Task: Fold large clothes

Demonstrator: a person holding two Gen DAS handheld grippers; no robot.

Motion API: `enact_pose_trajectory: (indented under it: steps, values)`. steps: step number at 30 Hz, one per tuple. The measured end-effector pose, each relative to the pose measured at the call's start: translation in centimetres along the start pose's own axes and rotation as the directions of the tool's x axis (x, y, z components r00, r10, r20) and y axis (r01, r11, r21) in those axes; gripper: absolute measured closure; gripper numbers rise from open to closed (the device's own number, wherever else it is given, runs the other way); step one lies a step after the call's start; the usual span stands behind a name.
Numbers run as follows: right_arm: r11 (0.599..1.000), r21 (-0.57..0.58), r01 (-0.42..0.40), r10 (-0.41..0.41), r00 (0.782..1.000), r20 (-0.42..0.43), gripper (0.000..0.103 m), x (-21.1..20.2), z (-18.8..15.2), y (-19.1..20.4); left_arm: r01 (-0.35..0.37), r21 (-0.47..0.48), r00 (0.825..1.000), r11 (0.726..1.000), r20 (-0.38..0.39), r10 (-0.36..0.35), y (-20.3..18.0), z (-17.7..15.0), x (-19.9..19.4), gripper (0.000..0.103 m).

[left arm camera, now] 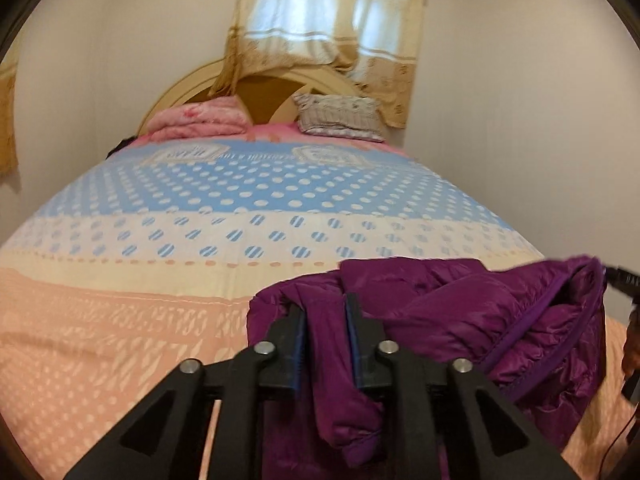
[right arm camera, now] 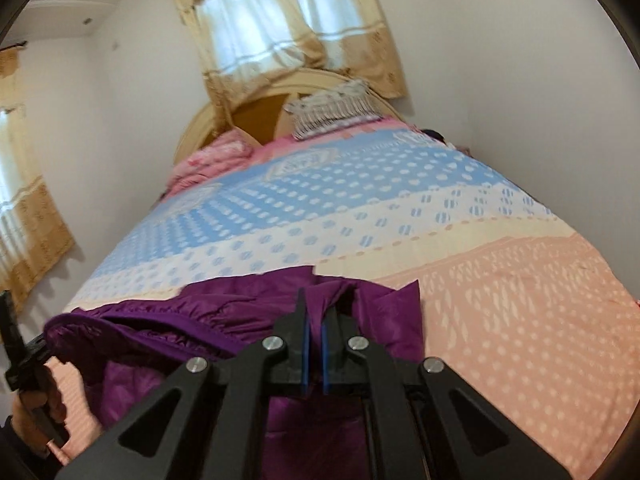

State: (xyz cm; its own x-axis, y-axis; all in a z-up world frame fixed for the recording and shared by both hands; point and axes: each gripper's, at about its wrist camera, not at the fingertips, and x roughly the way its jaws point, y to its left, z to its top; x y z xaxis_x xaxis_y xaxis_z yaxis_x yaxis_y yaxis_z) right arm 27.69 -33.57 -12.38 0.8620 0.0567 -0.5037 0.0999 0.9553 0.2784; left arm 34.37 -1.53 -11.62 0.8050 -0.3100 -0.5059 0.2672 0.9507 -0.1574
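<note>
Across the bed's dotted blue, cream and peach cover (left arm camera: pixel 200 240), a quilted purple puffer jacket (left arm camera: pixel 460 312) lies bunched at the near edge. Left gripper (left arm camera: pixel 325 312) jaws stand slightly parted with a jacket fold between them; right gripper (right arm camera: pixel 314 312) jaws pinch purple fabric.

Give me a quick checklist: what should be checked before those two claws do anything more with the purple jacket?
1. Right claw pinching the purple jacket: ok, shut on fabric.
2. Left claw gripping it: not ok, fabric hangs between parted fingers.
3. Jacket spread flat: not ok, bunched in a heap.
4. Free room on the bedspread ahead: ok.
5. Pillow and pink blanket out of the way: ok, far at the headboard.
6. Sleeves located: cannot tell.
</note>
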Motion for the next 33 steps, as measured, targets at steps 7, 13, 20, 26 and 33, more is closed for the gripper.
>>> enact_pose_trajectory:
  steps: [7, 13, 20, 26, 33]
  values:
    - [0.996, 0.003, 0.084, -0.084, 0.994, -0.072, 0.097, 6.2, 0.1, -1.3, -0.070, -0.027, 0.997, 0.997, 0.027, 0.071, -0.4, 1.0, 3.6, 0.036]
    - [0.996, 0.010, 0.091, -0.089, 0.987, -0.133, 0.097, 9.3, 0.5, -1.7, -0.184, -0.029, 0.971, 0.983, 0.147, 0.186, -0.8, 2.1, 3.2, 0.004]
    - [0.993, 0.021, 0.115, -0.110, 0.982, -0.157, 0.065, 11.6, 2.3, -1.2, -0.404, 0.013, 0.902, 0.915, 0.170, 0.396, -2.7, 3.0, 2.9, 0.004]
    - [0.992, 0.013, 0.122, -0.121, 0.991, -0.053, 0.016, 8.0, 3.6, 0.9, -0.415, 0.056, 0.898, 0.908, 0.186, 0.399, -5.2, 2.3, 2.0, 0.004]
    - [0.972, -0.233, 0.042, -0.077, 0.986, -0.147, 0.046, 9.1, -0.9, 9.1, -0.381, 0.240, 0.923, 0.893, 0.155, 0.352, -11.0, 0.1, 6.5, 0.004]
